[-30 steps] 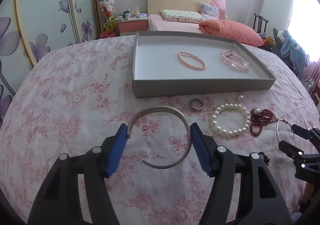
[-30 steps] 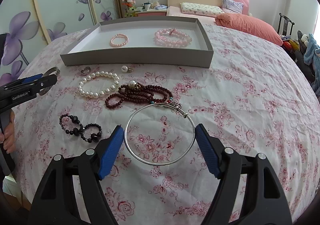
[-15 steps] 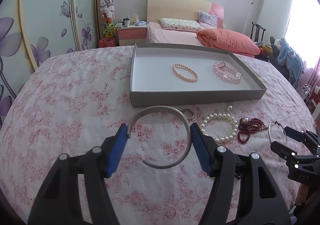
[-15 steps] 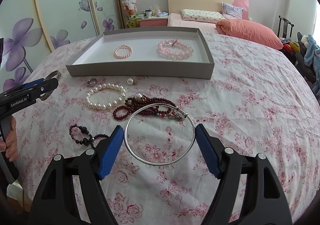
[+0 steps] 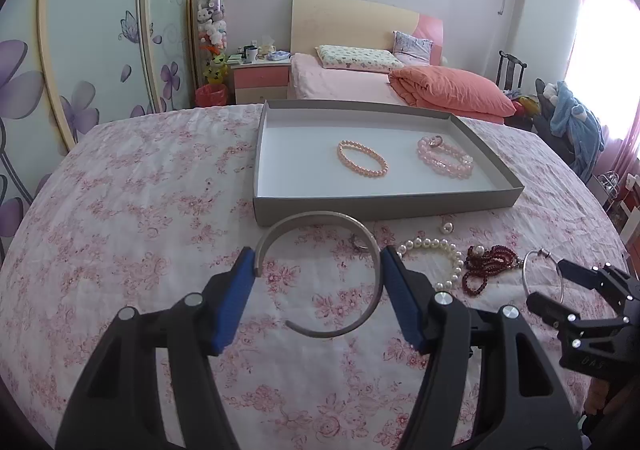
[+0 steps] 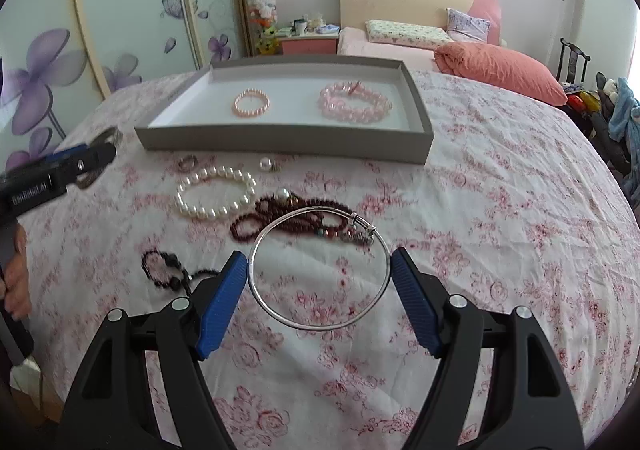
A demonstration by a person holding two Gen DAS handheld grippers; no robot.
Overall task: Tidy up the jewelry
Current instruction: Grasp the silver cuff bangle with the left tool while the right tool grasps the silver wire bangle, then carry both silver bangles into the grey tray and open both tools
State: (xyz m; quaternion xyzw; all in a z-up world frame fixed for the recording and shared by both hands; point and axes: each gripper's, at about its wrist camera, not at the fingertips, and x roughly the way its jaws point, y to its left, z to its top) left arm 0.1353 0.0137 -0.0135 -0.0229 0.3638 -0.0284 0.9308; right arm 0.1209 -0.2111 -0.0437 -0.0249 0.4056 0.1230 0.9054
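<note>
Both grippers have lifted since a sec ago: the tray sits lower and smaller in both views now, and more of the room shows over it.

Nearest first, w/ the gray tray (image 5: 384, 205) as the landmark. The left gripper (image 5: 318, 270) has its blue fingers (image 5: 236, 298) pressed on both sides of a wide silver cuff (image 5: 320, 274), an open C shape, held up in front of the tray's near wall. The right gripper (image 6: 318, 274) does the same w/ a thin silver bangle (image 6: 320, 270), a full ring w/ a small clasp, held up in front of the tray too, more to the right side. So both are grasping, nothing let go.

Left on the flowery surface (image 6: 500, 209), btw the grippers and the tray:
- black bead bracelet (image 6: 168, 266), farthest out from the tray
- dark red bead strand (image 6: 288, 217)
- white pearl bracelet (image 6: 216, 191)
- small ring (image 6: 188, 161) and a pearl earring (image 6: 267, 164), just beside the tray's near wall

In the tray already: a peach bead bracelet (image 5: 362, 159) near the middle and a pink crystal bracelet (image 5: 444, 161) to its right, w/ a small ring on top.

My guess: task is approx a third done. Two bracelets are in, two more are in hand and need to go over the near wall, and five bits wait outside.

Beyond the tray, a bed w/ an orange quilt (image 5: 452, 93).
</note>
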